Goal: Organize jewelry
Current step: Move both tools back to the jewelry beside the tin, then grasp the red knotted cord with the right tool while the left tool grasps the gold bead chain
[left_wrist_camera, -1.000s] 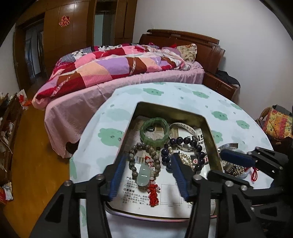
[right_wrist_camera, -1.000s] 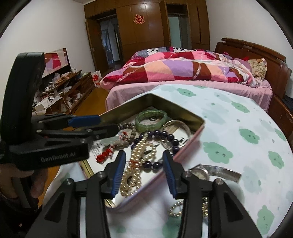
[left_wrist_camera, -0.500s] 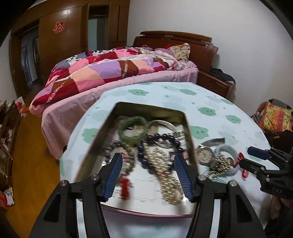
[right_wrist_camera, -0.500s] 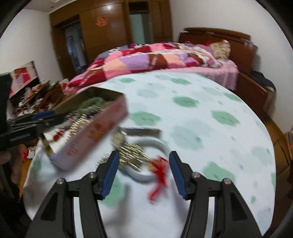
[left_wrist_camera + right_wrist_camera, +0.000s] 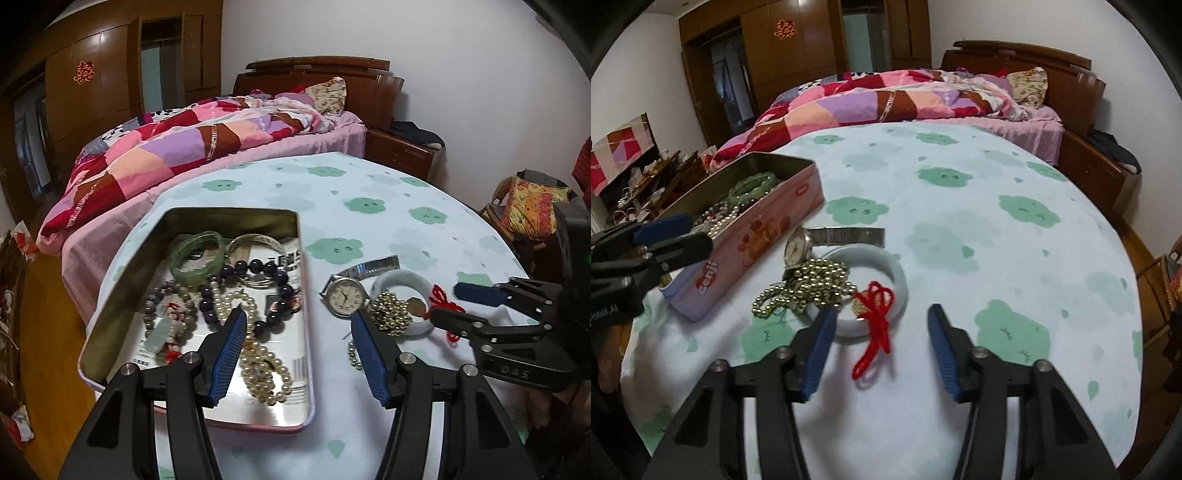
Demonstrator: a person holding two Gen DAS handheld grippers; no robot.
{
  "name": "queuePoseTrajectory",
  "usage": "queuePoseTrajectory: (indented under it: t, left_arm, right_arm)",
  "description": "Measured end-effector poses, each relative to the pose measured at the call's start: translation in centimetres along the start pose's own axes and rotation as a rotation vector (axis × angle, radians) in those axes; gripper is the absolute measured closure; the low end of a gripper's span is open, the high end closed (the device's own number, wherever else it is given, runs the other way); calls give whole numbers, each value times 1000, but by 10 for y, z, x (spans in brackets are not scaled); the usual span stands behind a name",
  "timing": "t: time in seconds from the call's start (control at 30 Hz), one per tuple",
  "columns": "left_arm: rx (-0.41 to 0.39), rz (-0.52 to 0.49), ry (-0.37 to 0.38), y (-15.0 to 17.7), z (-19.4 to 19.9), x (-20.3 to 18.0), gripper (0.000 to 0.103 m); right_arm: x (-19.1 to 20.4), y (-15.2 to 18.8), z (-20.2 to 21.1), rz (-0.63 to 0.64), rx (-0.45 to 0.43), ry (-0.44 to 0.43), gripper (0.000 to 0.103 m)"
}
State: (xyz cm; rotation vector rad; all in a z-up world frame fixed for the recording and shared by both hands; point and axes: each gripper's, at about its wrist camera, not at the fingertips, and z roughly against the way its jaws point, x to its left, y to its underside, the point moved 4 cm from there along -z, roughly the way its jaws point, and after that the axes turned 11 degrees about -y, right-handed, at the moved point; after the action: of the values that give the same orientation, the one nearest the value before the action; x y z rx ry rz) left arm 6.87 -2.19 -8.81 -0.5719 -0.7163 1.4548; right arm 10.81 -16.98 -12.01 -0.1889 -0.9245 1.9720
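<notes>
— Well, start with the left wrist view: what is where?

— The tin (image 5: 122, 295) lies left of centre on the table (image 5: 369, 192), its long axis running from lower frame up toward the bed (image 5: 192, 147). Inside are a green bangle (image 5: 197, 254), dark beads (image 5: 251, 280) and a pearl strand (image 5: 258, 354). Right of the tin, on the cloth, sit the watch (image 5: 345, 295), the gold bead chain (image 5: 389, 314), the white bangle (image 5: 404, 280) and the red cord (image 5: 445, 301). The left claw (image 5: 299, 343) is spread with nothing between its pads, straddling the tin's right wall.

— And how would those pieces handle?

— I judge the white bangle stiff, smooth and breakable, so best pinched across its rim. The bead chain is limp and will sag and slide; take it at the thickest bunch.

— Now the right wrist view?

— The right claw (image 5: 881, 347) is closing; the tail of the red cord (image 5: 875, 332) lies between its pads, though neither presses on it. The cord runs from lower centre up to the knot on the white bangle (image 5: 899, 280). It is light and soft, and pulling it may drag the bangle along.

— Which way does the watch point?

— The watch (image 5: 796, 247) stands tilted beside the pink tin (image 5: 753, 236), its metal strap (image 5: 849, 236) stretching rightward across the frame. The strap looks like the safer hold, not the glass face. The left claw (image 5: 670, 234) shows at mid left, over the tin's near end.
</notes>
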Motion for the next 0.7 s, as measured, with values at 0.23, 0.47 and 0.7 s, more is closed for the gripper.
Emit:
queuePoseTrajectory:
  t: [0.23, 0.47, 0.7]
  left_arm:
    - [-10, -28, 30, 0, 4, -13, 44]
    - [-26, -77, 59, -6, 8, -35, 44]
    - [-18, -149, 94, -4, 4, -66, 47]
  right_arm:
    - [1, 5, 2, 1, -15, -48, 95]
    - [-1, -1, 33, -15, -121, -42, 96]
    - [-9, -12, 58, -35, -199, -34, 96]
